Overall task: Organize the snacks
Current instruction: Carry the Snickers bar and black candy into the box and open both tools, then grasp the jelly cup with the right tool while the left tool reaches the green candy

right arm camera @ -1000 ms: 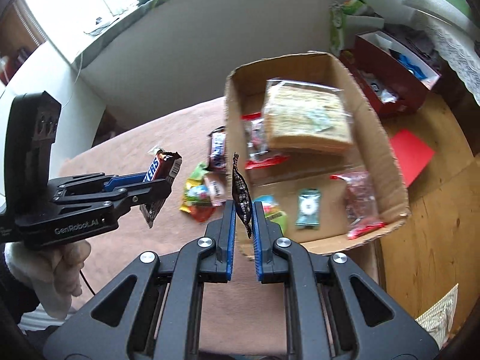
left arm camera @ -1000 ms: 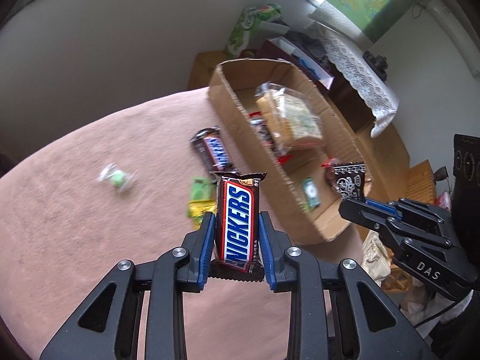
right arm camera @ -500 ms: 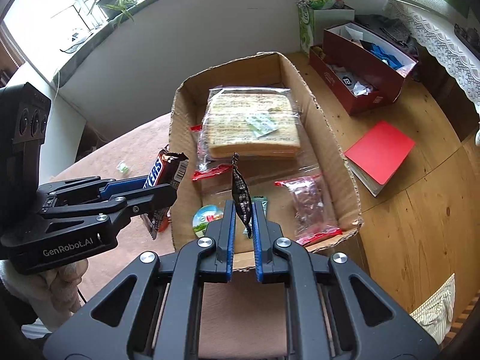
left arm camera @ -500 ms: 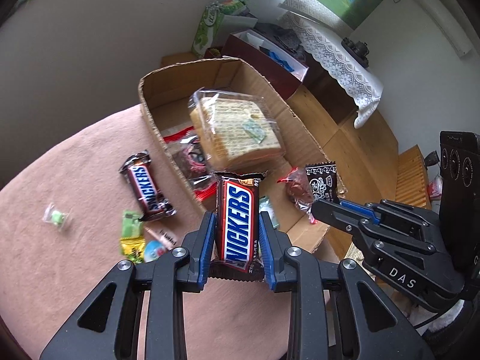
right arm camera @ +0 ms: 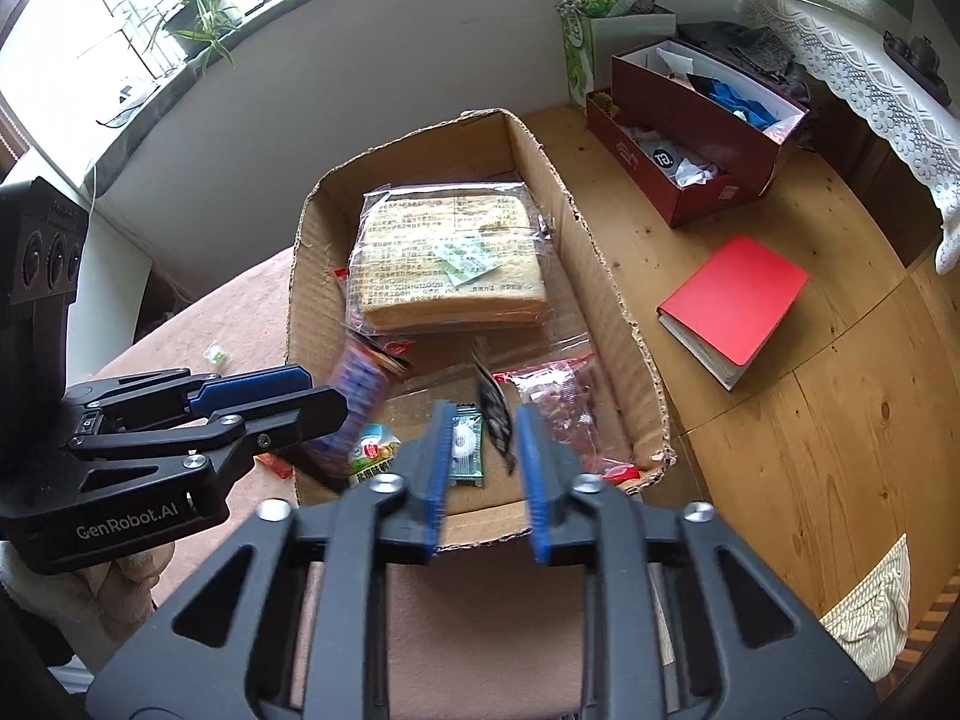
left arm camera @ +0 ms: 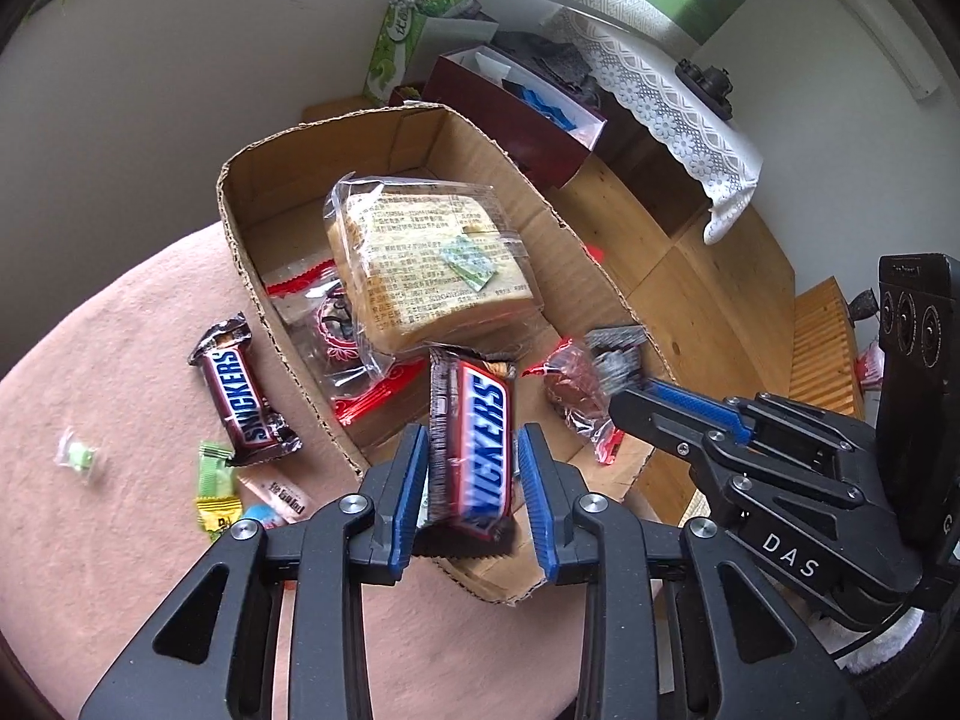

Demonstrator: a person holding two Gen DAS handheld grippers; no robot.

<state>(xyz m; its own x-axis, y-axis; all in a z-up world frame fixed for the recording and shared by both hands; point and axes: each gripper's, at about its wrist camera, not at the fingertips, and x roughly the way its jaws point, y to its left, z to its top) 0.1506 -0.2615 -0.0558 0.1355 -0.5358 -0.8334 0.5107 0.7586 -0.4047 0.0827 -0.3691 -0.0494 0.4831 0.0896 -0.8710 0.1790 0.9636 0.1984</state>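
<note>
My left gripper [left arm camera: 474, 492] is open above the near end of the cardboard box [left arm camera: 240, 240]. A Snickers bar [left arm camera: 477, 456] hangs blurred and tilted between its jaws, clear of both pads. My right gripper [right arm camera: 483, 462] is open too, over the same box [right arm camera: 606, 300]; a small black patterned packet [right arm camera: 495, 414] is loose and blurred between its jaws. The box holds a wrapped bread loaf [right arm camera: 447, 264] and several small packets. A second Snickers bar [left arm camera: 243, 390] lies on the pink cloth [left arm camera: 120, 360].
Small candies [left arm camera: 219, 489] and a green sweet [left arm camera: 78, 456] lie on the cloth left of the box. A red book [right arm camera: 732, 306] and a dark red box [right arm camera: 690, 138] sit on the wooden table [right arm camera: 810, 420] to the right. A green tissue box [right arm camera: 585, 36] stands behind.
Both grippers have opened over the box. The Snickers bar and the black packet have come loose from the pads and are dropping. Both grippers moved closer over the box's near end.
</note>
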